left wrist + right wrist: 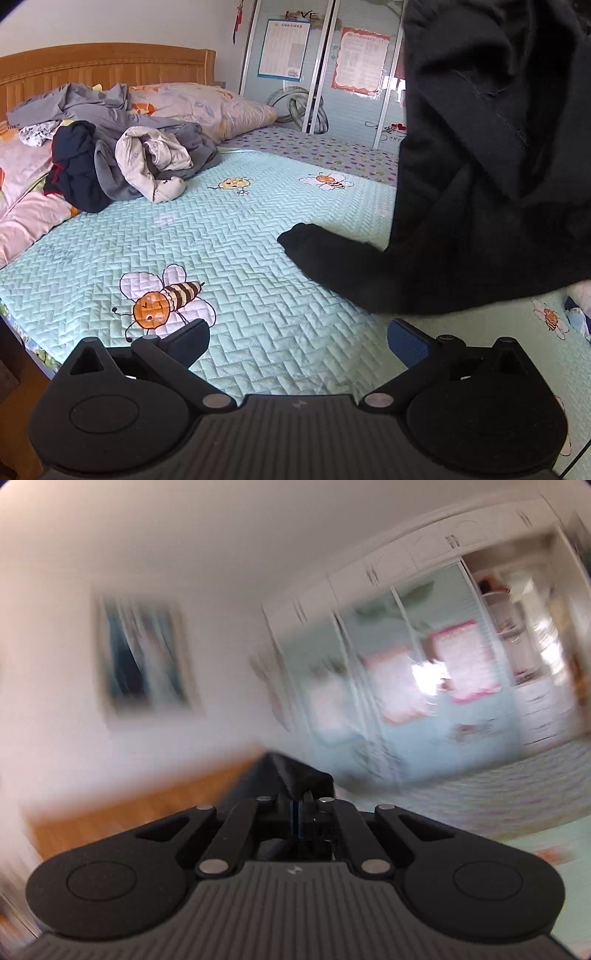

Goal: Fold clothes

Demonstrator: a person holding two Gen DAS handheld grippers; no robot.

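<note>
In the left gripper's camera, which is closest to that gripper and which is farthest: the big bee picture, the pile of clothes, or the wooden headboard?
Counting out from the left gripper:
1. The big bee picture, on the quilt just ahead, a little left.
2. The pile of clothes, farther up the bed on the left.
3. The wooden headboard, at the far end behind the pillows.
</note>
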